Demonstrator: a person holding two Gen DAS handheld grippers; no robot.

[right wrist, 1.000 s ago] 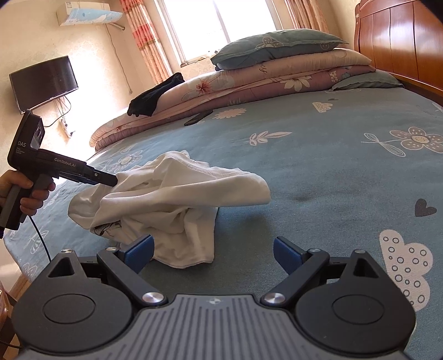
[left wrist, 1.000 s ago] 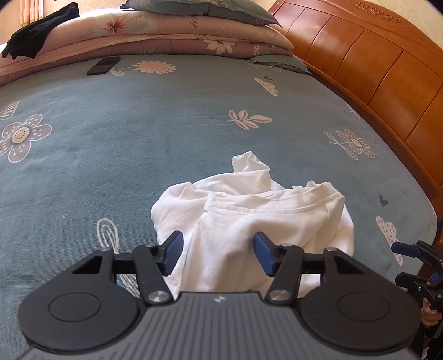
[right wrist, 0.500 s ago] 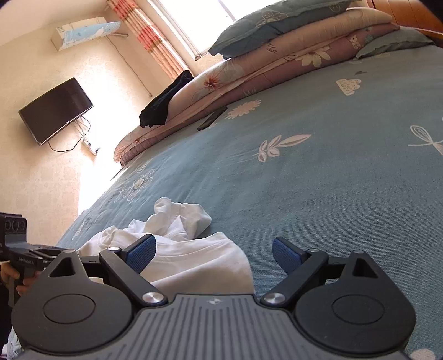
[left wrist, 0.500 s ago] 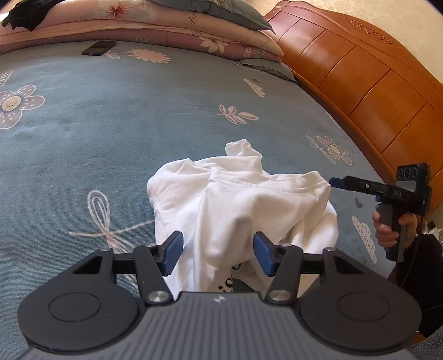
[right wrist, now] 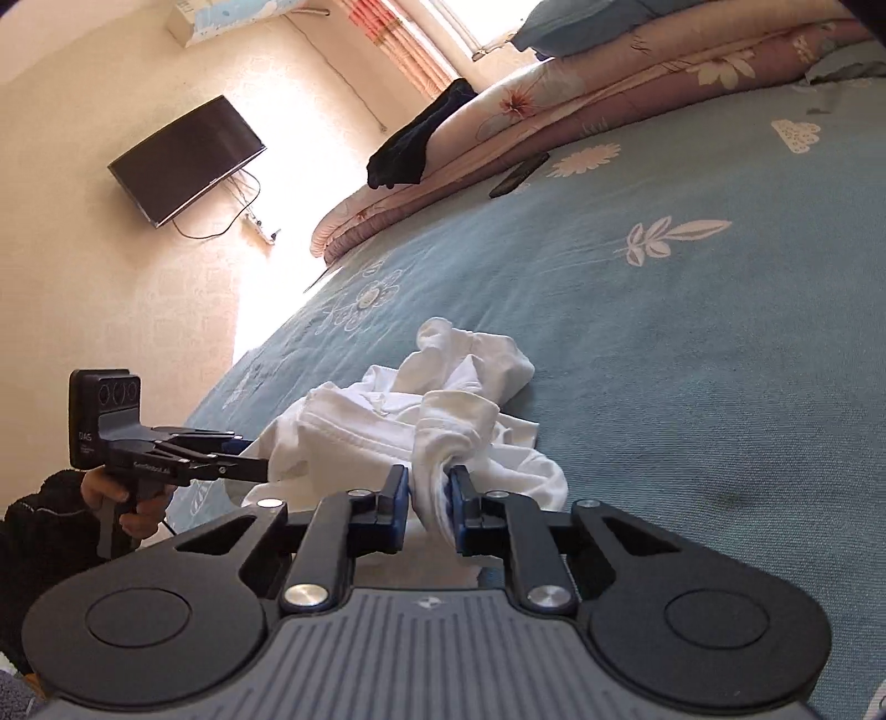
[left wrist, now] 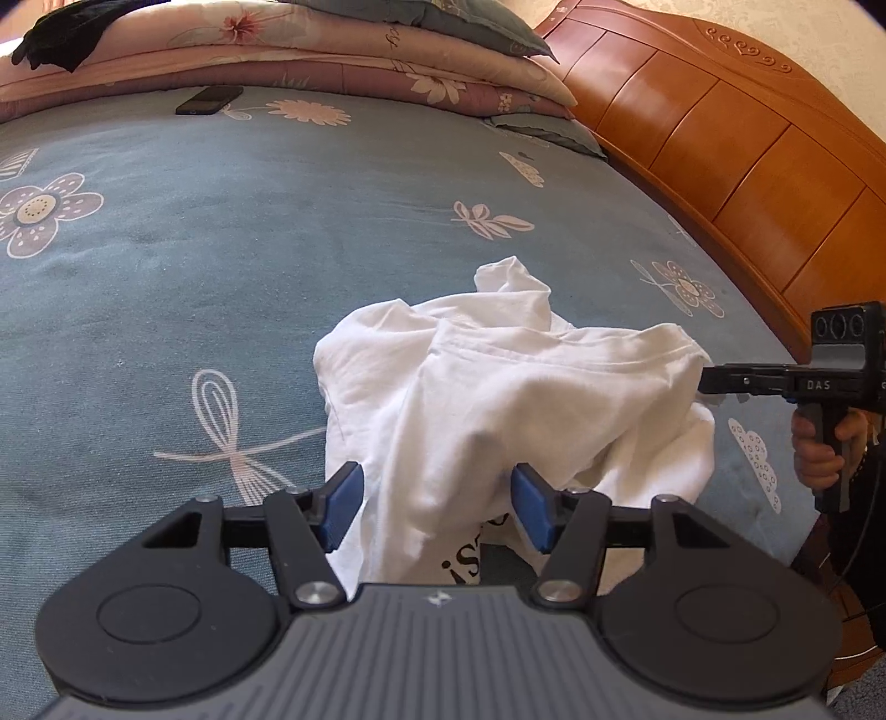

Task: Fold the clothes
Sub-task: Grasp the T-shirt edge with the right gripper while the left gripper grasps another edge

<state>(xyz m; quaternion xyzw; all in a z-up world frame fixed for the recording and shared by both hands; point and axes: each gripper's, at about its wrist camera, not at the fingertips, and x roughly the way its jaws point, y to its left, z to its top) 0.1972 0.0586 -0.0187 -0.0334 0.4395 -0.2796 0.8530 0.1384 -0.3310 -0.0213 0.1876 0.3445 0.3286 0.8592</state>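
A crumpled white shirt (left wrist: 526, 387) with dark print lies in a heap on the blue flowered bedsheet (left wrist: 221, 249). My left gripper (left wrist: 437, 507) straddles its near part. A thick bunch of cloth fills the gap and touches both blue pads while the jaws are opening a little. In the right wrist view the shirt (right wrist: 354, 426) lies just ahead. My right gripper (right wrist: 431, 498) is closing, its pads pinching a rolled fold. The right gripper (left wrist: 706, 382) meets the shirt's right edge. The left gripper (right wrist: 260, 468) reaches the shirt from the left, in a person's hand (right wrist: 133, 507).
A dark phone (left wrist: 209, 99) lies far back on the sheet. Folded quilts (left wrist: 332, 61) are stacked beyond it, with a black garment (left wrist: 61, 33) on top. A wooden headboard (left wrist: 720, 138) runs along the right. A TV (right wrist: 185, 158) hangs on the wall past the bed's edge.
My right gripper swung in to the shirt's right edge, and its wide-open jaws closed on a fold. The left gripper kept the cloth between its pads and barely shifted.
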